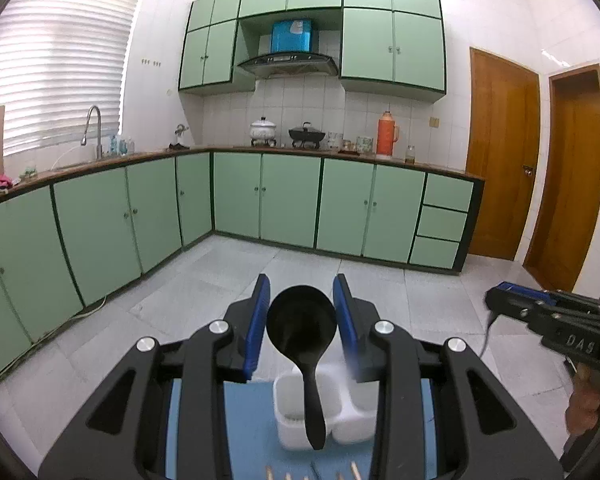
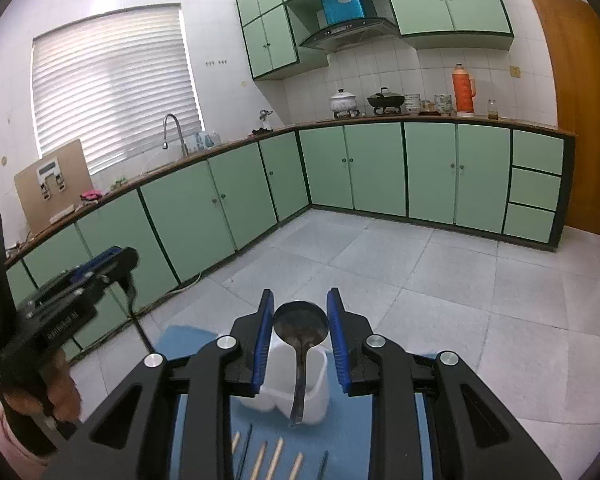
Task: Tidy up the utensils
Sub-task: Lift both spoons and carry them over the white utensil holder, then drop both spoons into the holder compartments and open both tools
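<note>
Each hand-held gripper holds a utensil bowl-up: left hand-held gripper (image 1: 302,312) grips black ladle (image 1: 302,322), right hand-held gripper (image 2: 300,322) dark spoon (image 2: 301,326) (handles down for insertion into white holder (image 2: 314,376)).

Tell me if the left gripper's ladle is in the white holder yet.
Out. The ladle hangs from the left gripper, its handle end showing in front of the holder's front wall.
</note>
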Motion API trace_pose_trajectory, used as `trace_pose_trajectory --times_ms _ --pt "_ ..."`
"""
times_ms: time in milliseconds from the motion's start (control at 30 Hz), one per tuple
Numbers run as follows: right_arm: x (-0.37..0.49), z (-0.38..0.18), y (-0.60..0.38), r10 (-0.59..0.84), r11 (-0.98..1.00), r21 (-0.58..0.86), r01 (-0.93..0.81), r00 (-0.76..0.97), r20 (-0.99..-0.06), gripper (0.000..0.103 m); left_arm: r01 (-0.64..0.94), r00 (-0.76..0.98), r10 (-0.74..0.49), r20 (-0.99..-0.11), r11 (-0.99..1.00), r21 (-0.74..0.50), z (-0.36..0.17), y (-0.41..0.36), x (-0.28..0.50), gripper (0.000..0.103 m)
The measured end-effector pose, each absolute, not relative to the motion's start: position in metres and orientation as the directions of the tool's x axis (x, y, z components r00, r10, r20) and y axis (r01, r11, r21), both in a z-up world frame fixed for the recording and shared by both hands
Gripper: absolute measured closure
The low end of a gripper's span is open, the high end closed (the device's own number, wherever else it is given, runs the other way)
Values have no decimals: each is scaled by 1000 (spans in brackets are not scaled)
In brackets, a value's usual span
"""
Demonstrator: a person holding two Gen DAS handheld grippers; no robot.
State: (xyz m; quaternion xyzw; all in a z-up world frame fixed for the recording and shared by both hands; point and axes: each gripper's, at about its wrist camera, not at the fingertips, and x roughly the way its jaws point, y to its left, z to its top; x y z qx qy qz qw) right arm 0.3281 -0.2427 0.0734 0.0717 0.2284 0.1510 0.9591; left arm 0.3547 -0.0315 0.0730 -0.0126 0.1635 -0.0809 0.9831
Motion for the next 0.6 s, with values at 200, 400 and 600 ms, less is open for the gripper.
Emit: trace_pose_trajectory --times_ms 200,400,600 --pt "374 56 -237 330 937 254 -240 848 -415 76 152 934 -164 -317 986 -64 46 -46 393 72" --pt "401 21 -227 323 941 246 -232 832 -451 76 144 920 -158 -360 987 -65 12 -43 418 72" --pt "406 -10 -216 329 941 238 -239 803 -497 76 138 893 -153 -422 988 -67 -20 -38 430 72"
